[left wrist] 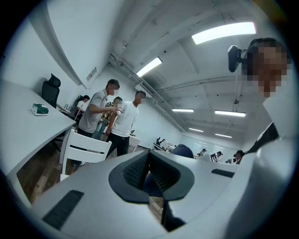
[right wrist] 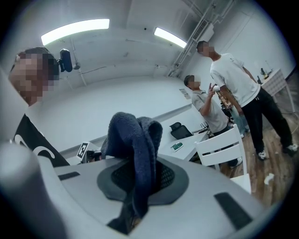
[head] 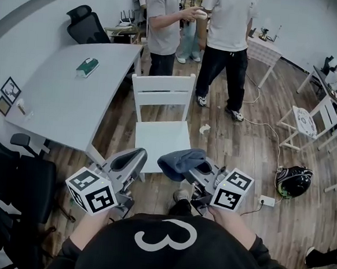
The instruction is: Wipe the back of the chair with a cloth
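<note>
so far: right hand-held gripper [right wrist: 140,179] clenched on cloth [right wrist: 133,137] | left hand-held gripper [left wrist: 149,175] clenched, empty | chair back [head: 163,94] apparently not yet wiped

office: grey desk [head: 61,99], black swivel chair [head: 85,27], ceiling strip lights [left wrist: 224,31], wood floor [head: 242,154]

right hand-held gripper [head: 194,164]: holds blue cloth [head: 180,160] | left hand-held gripper [head: 133,158]: alongside | white chair [head: 162,103]: ahead, beside table [head: 66,102]

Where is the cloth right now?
In the head view the dark blue cloth is clamped in the right gripper, low and just right of centre, by the near edge of the white chair seat, well short of its back.
</note>
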`<move>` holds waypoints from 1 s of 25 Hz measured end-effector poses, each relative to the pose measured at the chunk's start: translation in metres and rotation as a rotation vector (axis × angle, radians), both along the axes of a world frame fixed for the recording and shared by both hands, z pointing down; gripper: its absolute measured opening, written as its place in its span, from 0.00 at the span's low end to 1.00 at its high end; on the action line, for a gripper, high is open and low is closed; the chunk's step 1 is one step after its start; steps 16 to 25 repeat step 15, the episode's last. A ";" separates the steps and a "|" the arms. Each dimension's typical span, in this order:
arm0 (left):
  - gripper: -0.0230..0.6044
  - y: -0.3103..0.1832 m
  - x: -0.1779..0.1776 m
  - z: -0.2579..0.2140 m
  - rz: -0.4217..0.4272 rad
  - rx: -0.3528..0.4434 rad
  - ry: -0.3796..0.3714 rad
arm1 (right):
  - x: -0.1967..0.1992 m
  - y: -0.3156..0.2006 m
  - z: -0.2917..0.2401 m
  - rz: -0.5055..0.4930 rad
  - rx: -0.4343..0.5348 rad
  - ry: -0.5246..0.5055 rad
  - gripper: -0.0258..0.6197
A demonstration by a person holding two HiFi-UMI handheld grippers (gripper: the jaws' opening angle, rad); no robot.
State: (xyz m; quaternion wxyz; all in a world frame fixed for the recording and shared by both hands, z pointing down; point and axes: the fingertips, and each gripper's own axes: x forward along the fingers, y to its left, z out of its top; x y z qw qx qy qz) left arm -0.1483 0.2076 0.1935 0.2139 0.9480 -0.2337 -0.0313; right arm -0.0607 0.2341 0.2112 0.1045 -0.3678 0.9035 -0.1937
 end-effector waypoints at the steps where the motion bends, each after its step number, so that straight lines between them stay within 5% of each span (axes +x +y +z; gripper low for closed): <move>1: 0.06 0.000 -0.002 0.001 -0.001 -0.007 0.002 | -0.002 0.001 0.001 0.000 -0.002 0.000 0.12; 25: 0.06 0.009 -0.012 0.008 0.010 -0.030 0.009 | -0.015 0.009 0.002 0.004 -0.006 0.006 0.12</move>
